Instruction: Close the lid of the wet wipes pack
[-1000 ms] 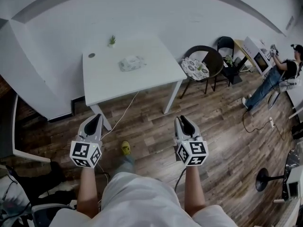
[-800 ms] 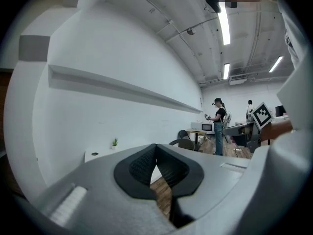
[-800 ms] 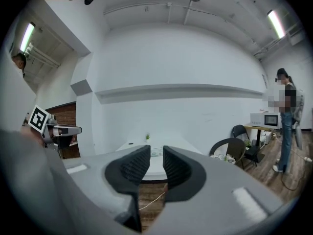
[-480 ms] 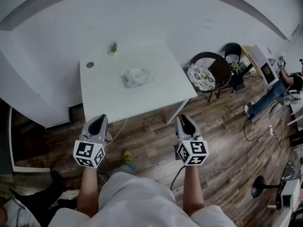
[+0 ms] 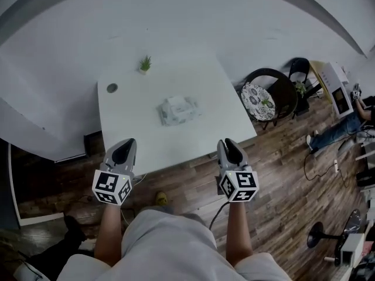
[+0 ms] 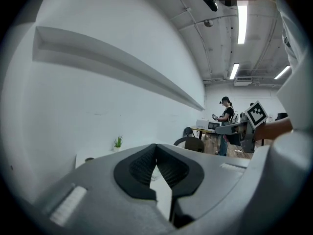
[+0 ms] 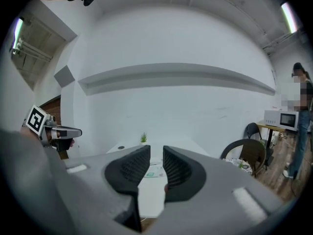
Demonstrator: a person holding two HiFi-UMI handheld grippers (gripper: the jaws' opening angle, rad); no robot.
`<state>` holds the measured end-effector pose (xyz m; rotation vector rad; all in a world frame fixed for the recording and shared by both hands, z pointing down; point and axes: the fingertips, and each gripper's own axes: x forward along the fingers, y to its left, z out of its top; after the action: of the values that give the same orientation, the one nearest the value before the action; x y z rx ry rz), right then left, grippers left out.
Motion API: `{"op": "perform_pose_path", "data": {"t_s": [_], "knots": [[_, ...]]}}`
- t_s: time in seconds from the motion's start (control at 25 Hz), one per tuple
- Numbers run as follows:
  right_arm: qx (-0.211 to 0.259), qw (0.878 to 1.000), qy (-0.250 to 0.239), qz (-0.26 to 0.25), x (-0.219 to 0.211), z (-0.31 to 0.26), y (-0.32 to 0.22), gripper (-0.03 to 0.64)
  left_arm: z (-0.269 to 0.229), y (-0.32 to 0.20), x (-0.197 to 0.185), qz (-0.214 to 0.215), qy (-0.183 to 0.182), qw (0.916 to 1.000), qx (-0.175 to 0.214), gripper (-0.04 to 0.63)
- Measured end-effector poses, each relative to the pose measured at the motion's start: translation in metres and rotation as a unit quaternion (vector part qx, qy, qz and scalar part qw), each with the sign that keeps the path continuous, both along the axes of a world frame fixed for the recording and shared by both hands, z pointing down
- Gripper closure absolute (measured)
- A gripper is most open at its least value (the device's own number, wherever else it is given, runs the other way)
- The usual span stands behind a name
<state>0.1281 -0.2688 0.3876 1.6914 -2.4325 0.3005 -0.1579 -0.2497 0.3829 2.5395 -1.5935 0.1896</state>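
Both grippers have closed in on the white table since a second ago. Back then they were out over the wood floor; now their tips are right at the table's near edge.

Head view: the left gripper is at the table's near left corner and the right gripper at its near right corner. The wet wipes pack lies flat around the middle of the table, well apart from both grippers. Can't tell from here whether its lid is up or down. A small potted plant stands at the table's far edge, with a dark round spot toward the far left corner. A round chair sits off the table's right side.

Left gripper view: the pad tips meet, so these tongs are closed with nothing pinched. The plant shows beyond them on the table.

Right gripper view: the pads stand apart with a clear gap and nothing in it. Through that gap you see the pack far off on the table.
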Motion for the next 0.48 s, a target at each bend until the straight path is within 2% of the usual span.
{"op": "perform_pose_path", "data": {"t_s": [0.24,0.48], "knots": [[-0.012,1.000,0.007,-0.006,-0.010,0.011,-0.036,0.530,0.009,-0.039,-0.004,0.005,0.006,1.0000,-0.006,0.597],[-0.020,0.999,0.012,-0.035,-0.024,0.013,-0.070,0.529,0.015,-0.065,-0.010,-0.002,0.011,0.9998,-0.015,0.597]]}}
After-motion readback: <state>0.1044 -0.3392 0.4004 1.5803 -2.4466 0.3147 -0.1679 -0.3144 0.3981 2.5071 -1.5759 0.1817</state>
